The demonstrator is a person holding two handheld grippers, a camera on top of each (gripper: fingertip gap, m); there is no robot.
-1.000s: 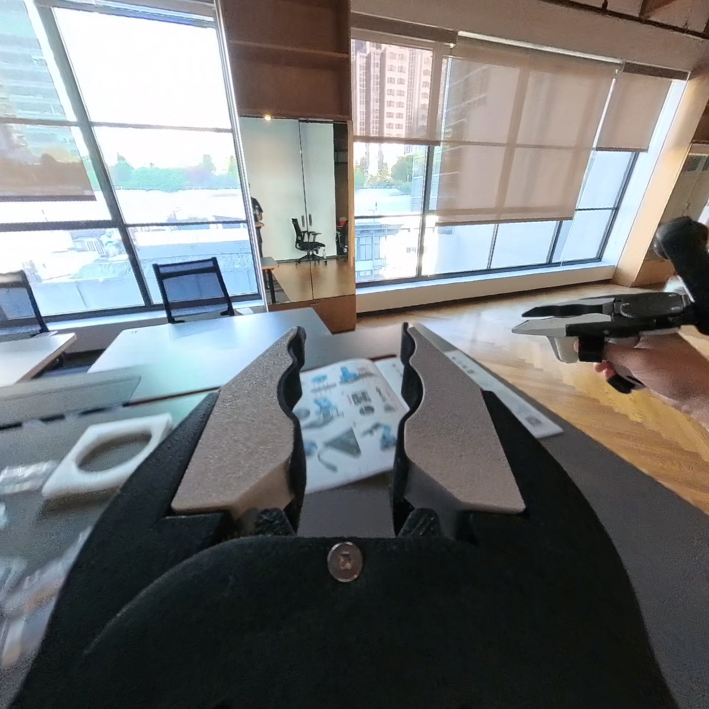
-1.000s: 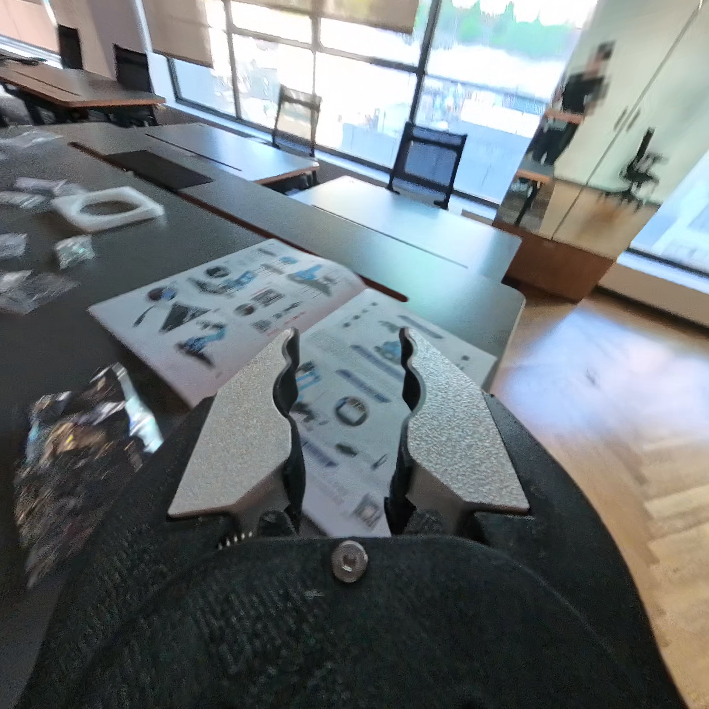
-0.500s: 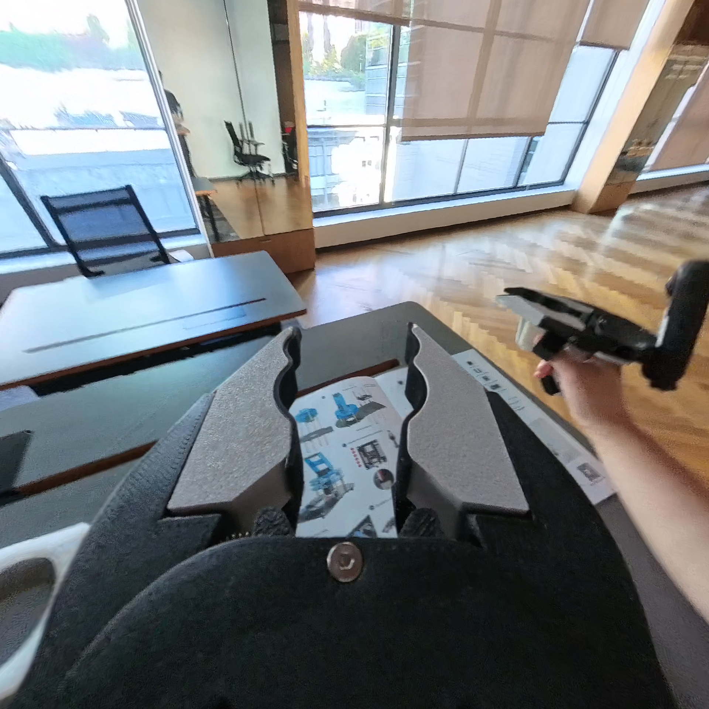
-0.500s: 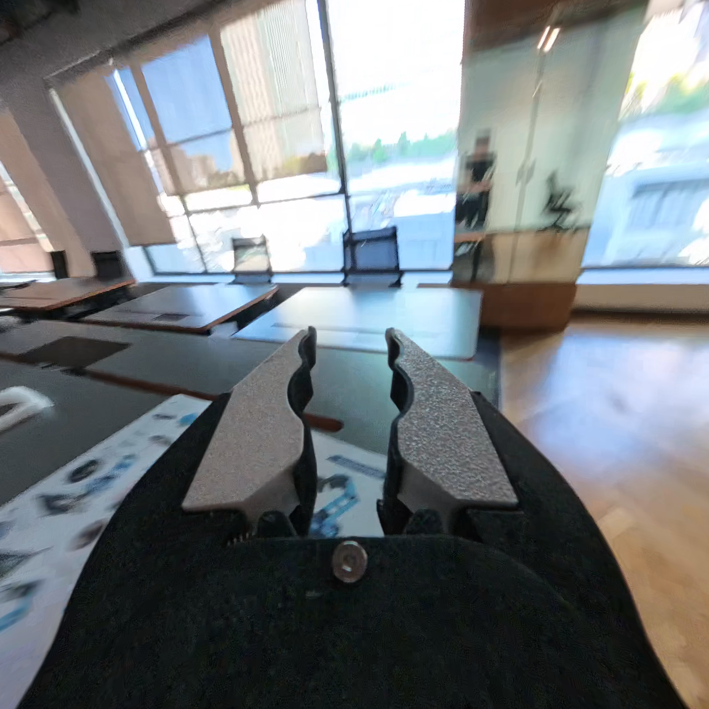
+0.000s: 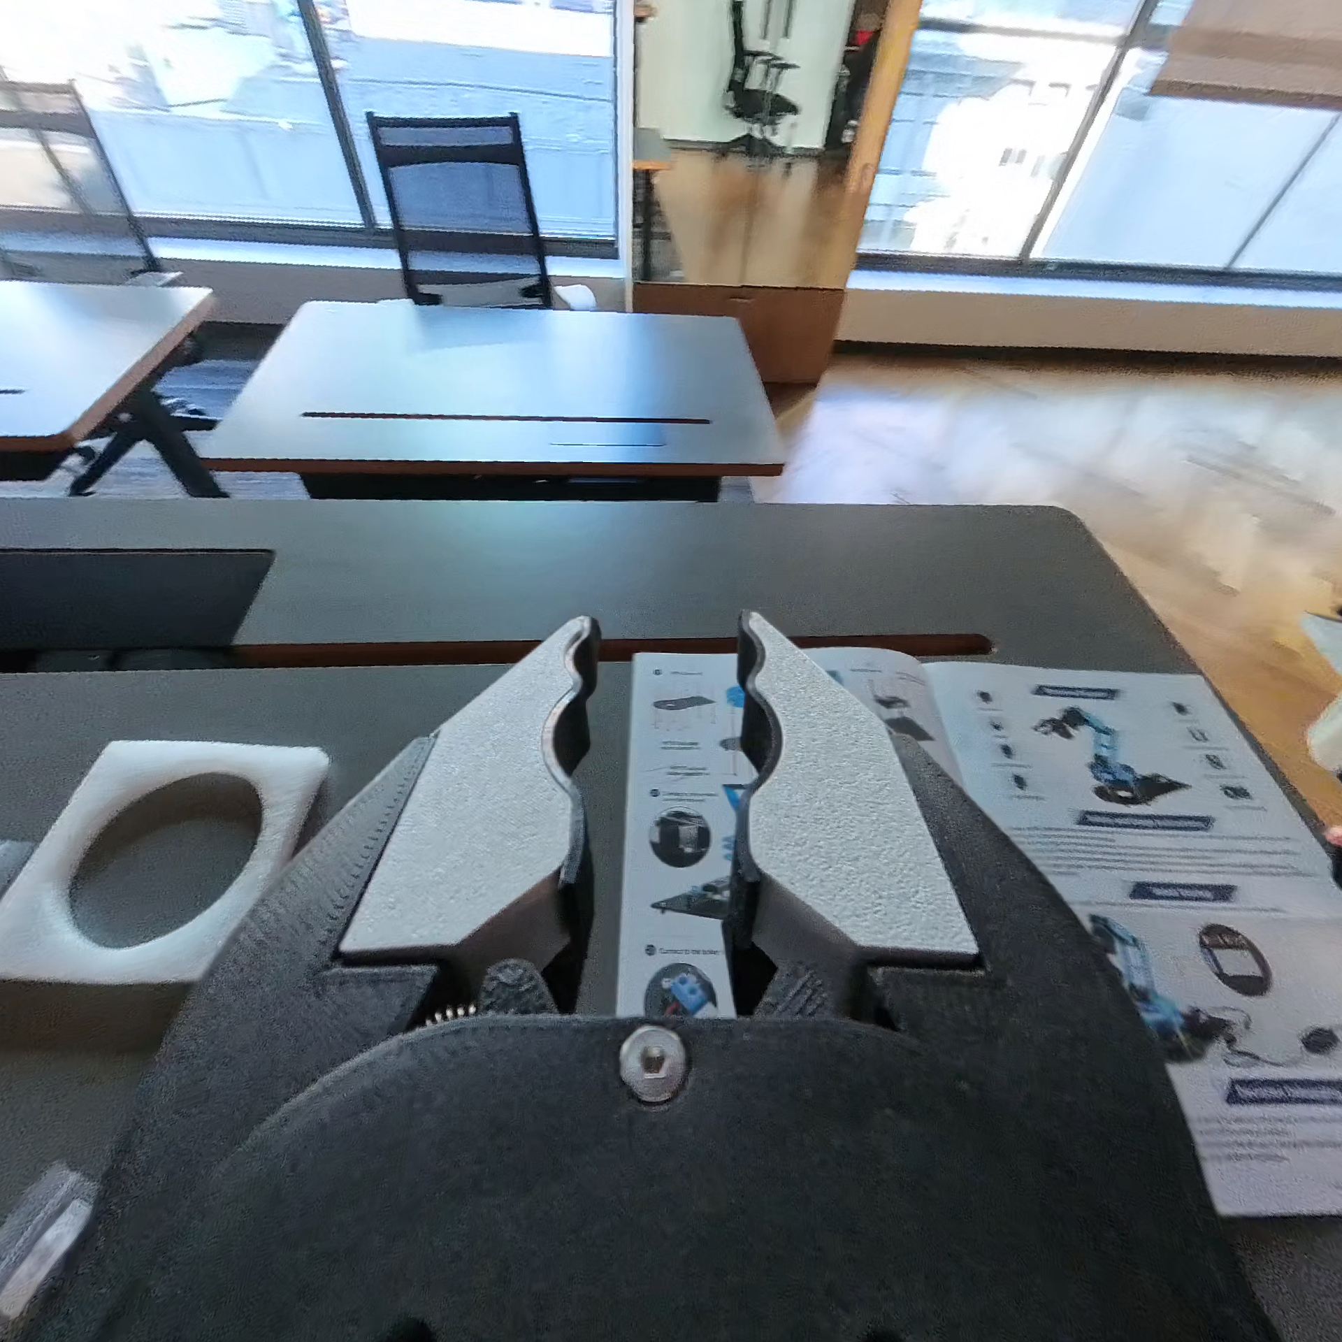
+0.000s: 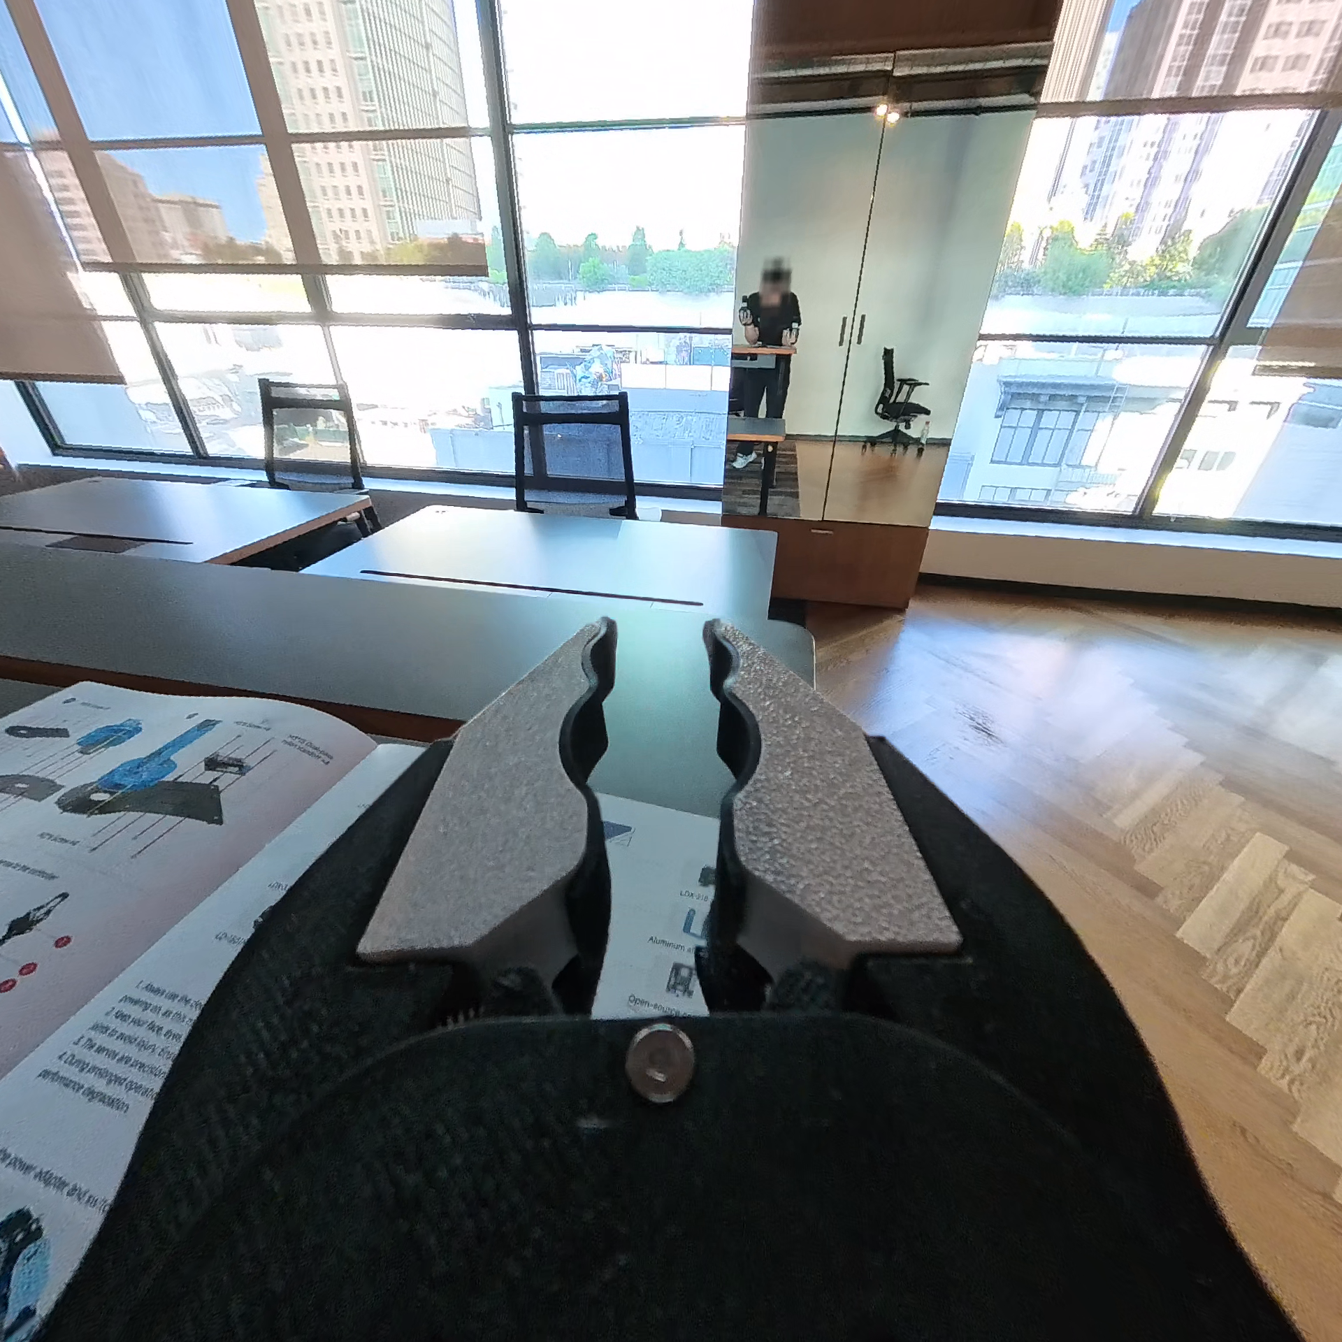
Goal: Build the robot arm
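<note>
My left gripper [image 5: 668,639] is open and empty, held above a dark table [image 5: 436,574]. Under and right of it lies an open illustrated booklet [image 5: 1133,820] with a loose printed sheet [image 5: 1249,1075] nearer me. A white foam square with an oval hole [image 5: 174,842] lies to its left. My right gripper [image 6: 659,643] is open and empty, above the right end of the same table [image 6: 290,639]. The booklet [image 6: 145,784] lies to its left and partly under it. Nothing sits between either pair of fingers.
A second dark table [image 5: 501,385] with a black chair [image 5: 465,210] stands behind, another table [image 5: 80,356] at far left. Wooden floor [image 6: 1089,762] opens on the right past the table edge. A mirrored cabinet [image 6: 857,327] reflects a person. A clear plastic bag corner [image 5: 43,1220] lies lower left.
The left view has tilted down and swung left, so the foam square and booklet show fully and the other gripper has left its view. The right view has lifted and steadied. Both grippers stay open.
</note>
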